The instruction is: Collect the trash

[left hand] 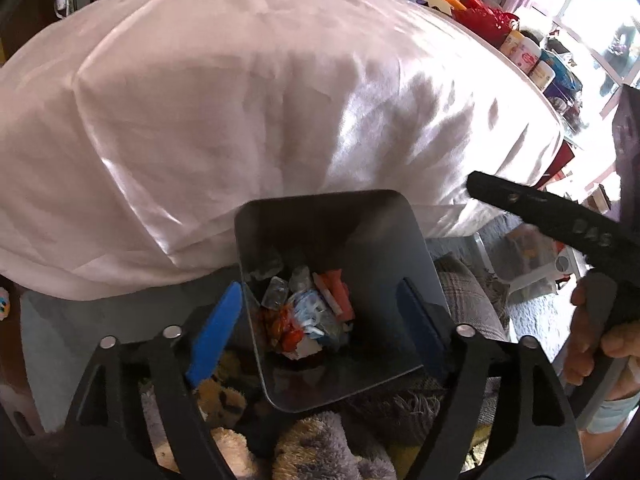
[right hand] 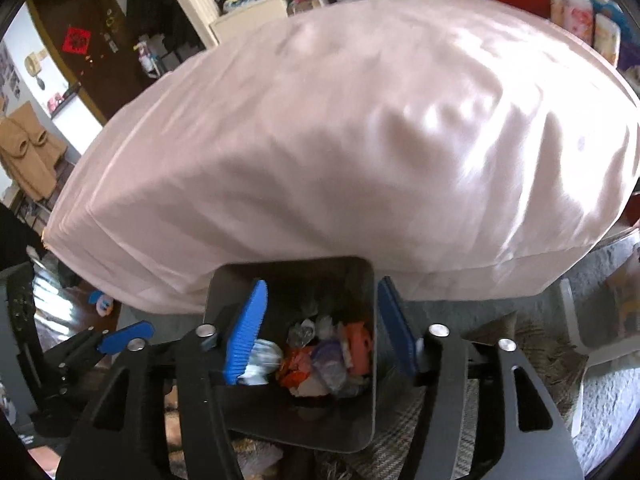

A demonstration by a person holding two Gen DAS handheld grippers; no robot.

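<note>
Trash (left hand: pixel 308 312) fills bin (left hand: pixel 360 220) (grey); both hand-held grippers spread: left (left hand: pixel 320 320), right (right hand: pixel 324 328).

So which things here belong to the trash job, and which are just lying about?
Job:
- grey trash bin
- crumpled wrappers inside it
- left gripper, open over the bin
- right gripper, open over the bin

Lying about:
- white bedsheet
- plush toys
- red decoration
- tins

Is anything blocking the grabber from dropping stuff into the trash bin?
Nothing visible is. The right gripper hangs open right over the dark square metal bin, whose open top has no lid. Crumpled colourful wrappers already lie inside.
</note>
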